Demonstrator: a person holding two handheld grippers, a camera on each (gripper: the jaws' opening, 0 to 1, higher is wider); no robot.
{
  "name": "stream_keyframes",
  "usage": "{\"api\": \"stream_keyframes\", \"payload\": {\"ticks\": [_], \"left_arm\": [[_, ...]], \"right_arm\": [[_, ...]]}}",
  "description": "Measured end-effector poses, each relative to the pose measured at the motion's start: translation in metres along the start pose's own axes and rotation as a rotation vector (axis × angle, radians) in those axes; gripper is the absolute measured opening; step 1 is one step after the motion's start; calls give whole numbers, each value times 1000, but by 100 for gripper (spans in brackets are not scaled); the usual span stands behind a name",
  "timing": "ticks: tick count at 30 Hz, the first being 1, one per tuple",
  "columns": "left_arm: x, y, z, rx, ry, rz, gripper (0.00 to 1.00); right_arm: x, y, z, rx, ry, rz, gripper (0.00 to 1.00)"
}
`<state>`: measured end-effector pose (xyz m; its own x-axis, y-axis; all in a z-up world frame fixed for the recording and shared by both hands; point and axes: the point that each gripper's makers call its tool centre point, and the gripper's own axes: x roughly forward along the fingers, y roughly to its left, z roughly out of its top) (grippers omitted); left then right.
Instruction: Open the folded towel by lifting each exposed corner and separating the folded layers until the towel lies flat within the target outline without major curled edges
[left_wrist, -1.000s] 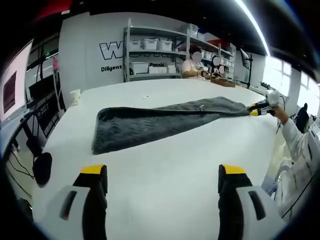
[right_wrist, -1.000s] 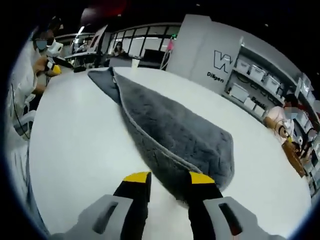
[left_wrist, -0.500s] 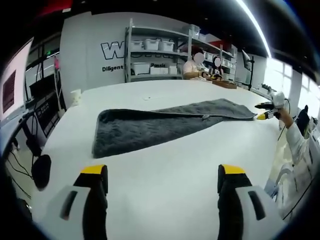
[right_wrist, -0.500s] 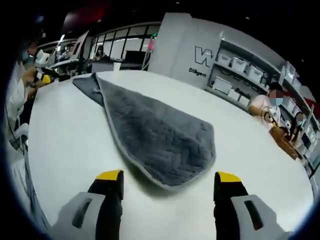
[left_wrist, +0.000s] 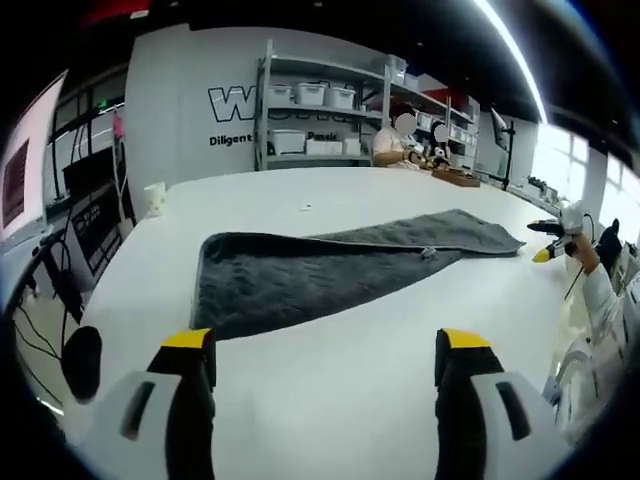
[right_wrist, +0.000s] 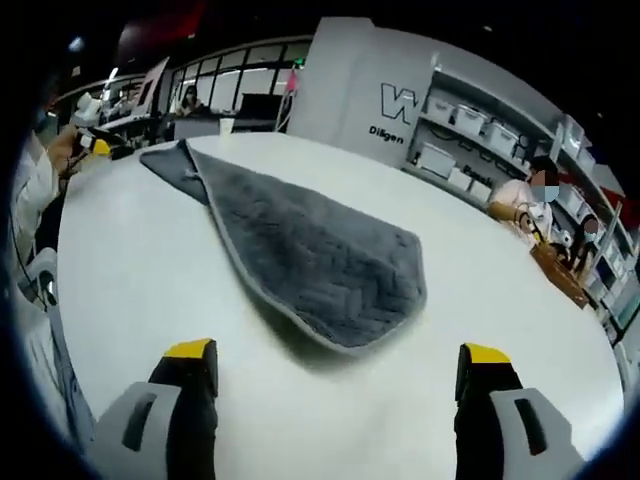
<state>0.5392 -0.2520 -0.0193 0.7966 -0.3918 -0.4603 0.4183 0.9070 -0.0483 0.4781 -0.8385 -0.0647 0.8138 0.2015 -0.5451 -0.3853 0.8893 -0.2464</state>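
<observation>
Both my left hand-held gripper (left_wrist: 325, 345) and right hand-held gripper (right_wrist: 340, 360) are spread wide, grasping nothing. Ahead lies the grey towel (right_wrist: 300, 250) on the white counter (right_wrist: 150, 270). Its underlayers are hidden.

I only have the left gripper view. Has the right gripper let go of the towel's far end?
Observer: Yes. The right gripper is open, jaws spread wide, nothing between them.
Operator: Where's that end now?
Observer: The towel lies on the white table, its rounded end just ahead of those jaws, apart from both.
Operator: Is it flat there?
Observer: The edge nearest the jaws looks slightly lifted, with a shadow under it.
</observation>
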Motion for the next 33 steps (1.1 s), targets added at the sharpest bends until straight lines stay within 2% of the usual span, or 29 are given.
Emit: {"api": "stream_keyframes", "payload": {"ticks": [7,10,16,21,26,29,33], "left_arm": [[26,26,27,47,-37,32,89],[40,39,41,61,-60,26,88],[64,54,56,97,-72,25,86],[86,68,72,119,-118,25,83],[106,80,76,147,-113,31,82],[119,91,73,196,-84,47,81],[132,98,66,236,-37,26,81]], "right_arm": [[-3,5,-5,10,1,10,99],[-3,6,-7,5,3,9,99],[-7,8,-5,14,-9,10,99],[-10,10,-2,21,-24,15,99],[-12,11,-4,22,-21,12,99],[-13,12,-5,29,-25,14,99],[-13,12,-7,27,-19,13,99]]}}
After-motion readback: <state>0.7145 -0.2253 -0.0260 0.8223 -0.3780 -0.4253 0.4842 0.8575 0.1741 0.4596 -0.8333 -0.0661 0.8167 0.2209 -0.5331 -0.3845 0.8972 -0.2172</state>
